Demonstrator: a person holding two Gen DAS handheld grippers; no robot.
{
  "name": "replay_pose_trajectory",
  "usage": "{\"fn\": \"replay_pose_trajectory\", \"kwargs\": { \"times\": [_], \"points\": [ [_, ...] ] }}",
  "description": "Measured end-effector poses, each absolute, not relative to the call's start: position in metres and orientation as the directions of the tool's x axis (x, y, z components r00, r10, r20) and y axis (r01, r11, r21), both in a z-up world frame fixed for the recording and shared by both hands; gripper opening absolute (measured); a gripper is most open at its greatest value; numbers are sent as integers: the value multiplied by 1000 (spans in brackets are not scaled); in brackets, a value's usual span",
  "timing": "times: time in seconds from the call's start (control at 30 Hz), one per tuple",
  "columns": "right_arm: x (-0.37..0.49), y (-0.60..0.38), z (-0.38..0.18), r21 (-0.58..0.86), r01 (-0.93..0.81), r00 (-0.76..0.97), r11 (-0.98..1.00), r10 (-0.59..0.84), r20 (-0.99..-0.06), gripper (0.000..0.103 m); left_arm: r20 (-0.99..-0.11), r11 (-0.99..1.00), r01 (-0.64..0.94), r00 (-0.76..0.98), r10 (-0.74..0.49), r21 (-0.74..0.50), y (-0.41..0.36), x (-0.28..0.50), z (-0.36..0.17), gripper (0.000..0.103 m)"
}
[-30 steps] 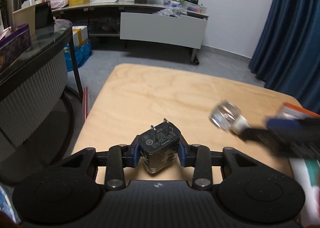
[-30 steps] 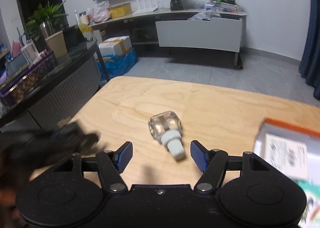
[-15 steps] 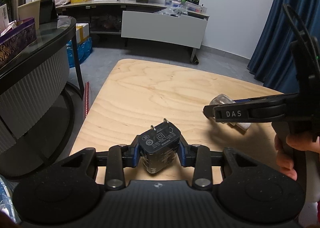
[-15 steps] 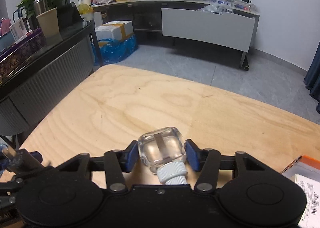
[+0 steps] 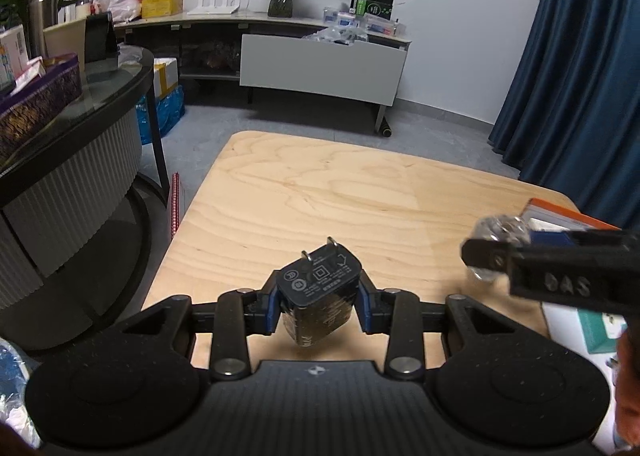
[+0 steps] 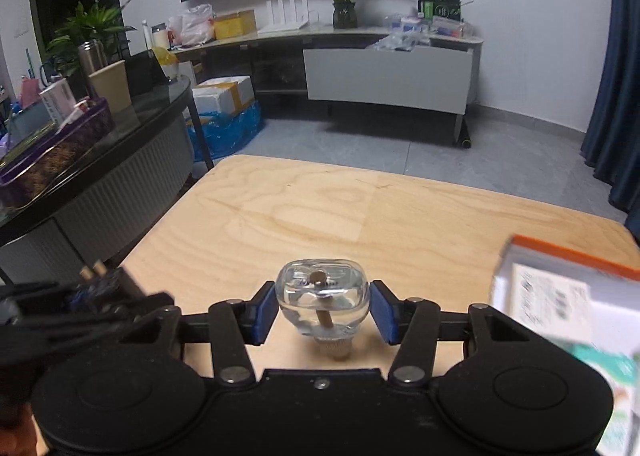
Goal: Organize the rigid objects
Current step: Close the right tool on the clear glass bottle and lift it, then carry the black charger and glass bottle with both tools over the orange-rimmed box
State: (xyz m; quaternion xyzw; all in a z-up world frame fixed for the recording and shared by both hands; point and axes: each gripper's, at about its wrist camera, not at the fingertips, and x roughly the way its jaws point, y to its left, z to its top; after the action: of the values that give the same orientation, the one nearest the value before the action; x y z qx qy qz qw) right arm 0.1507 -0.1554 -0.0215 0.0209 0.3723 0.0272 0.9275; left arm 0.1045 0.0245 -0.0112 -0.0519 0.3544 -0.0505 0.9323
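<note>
Charger plug (image 5: 320, 292), black with two prongs pointing up and away, sits clamped between the blue pads of the left gripper (image 5: 320, 302) and appears clear of the wooden table (image 5: 320, 192). Beside it to the right, the right gripper (image 6: 324, 310) is closed on a small clear glass bottle (image 6: 323, 296), cap end towards the camera and also off the tabletop. Both rigid items look picked up, so the step in hand seems to be carrying them to where they belong. An orange-edged box (image 6: 568, 288) lies at the table's right edge, near the bottle; whether it is the destination cannot be told. Next, each hand probably needs to keep its squeeze steady, travel without the grippers colliding, and lower its item before the pads part.
</note>
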Motion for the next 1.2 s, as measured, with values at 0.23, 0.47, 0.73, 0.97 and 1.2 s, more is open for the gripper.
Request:
{"fn": "replay_pose_trajectory", "kwargs": {
  "times": [0.23,0.47,0.73,0.97,1.2],
  "points": [
    [94,-160,-3,84,26,735,996,38,-677,61,-644,991,61,755,-124,-118,15,73,6,37],
    [53,-155,18,74,33,754,997,24,-656,61,-635,991,73,762,-126,-108,6,45,18,37],
    [15,-156,32,77,42,772,996,16,-636,61,-614,987,103,774,-157,-124,-6,22,31,37],
    [-10,-168,41,83,73,789,994,-7,-614,61,-602,984,133,778,-179,-122,-21,8,35,37],
    [-30,-179,47,87,100,801,991,-28,-598,61,-598,979,166,776,-201,-115,-35,-2,39,37]
  ]
}}
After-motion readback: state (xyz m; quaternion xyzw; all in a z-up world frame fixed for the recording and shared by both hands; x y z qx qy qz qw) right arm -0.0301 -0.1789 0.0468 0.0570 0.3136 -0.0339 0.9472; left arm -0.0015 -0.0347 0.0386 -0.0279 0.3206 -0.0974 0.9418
